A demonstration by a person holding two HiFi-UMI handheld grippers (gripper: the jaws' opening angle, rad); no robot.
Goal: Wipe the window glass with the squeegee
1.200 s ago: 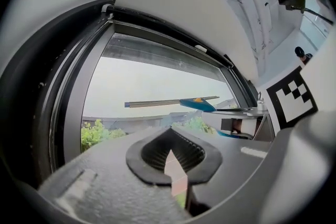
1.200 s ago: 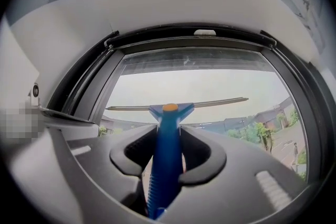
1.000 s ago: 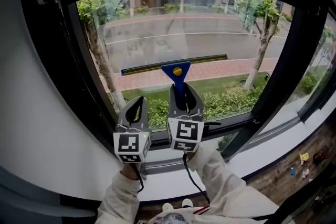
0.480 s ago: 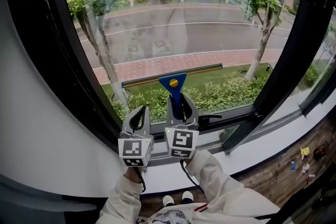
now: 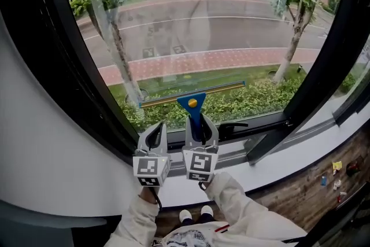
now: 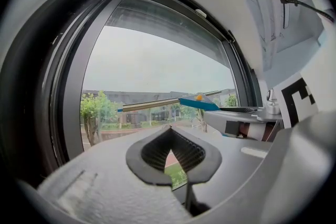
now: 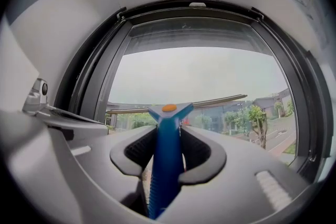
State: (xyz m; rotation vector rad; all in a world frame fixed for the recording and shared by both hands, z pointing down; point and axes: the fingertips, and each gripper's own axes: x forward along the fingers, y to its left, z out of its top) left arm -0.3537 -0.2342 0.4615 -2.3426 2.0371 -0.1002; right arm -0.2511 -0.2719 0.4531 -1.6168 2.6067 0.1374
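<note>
My right gripper (image 7: 168,157) has its jaws clamped on the blue handle of the squeegee (image 7: 169,113). My left gripper (image 6: 172,160) sits just beside it, jaws closed on nothing. The squeegee's blade lies across the window glass (image 5: 202,26), low down and slightly tilted, near the bottom window frame (image 5: 263,123).

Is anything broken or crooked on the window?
Nothing stands out. The window glass shows no cracks, and the squeegee, held in the right gripper, has its blade roughly in line with the lower window frame.
</note>
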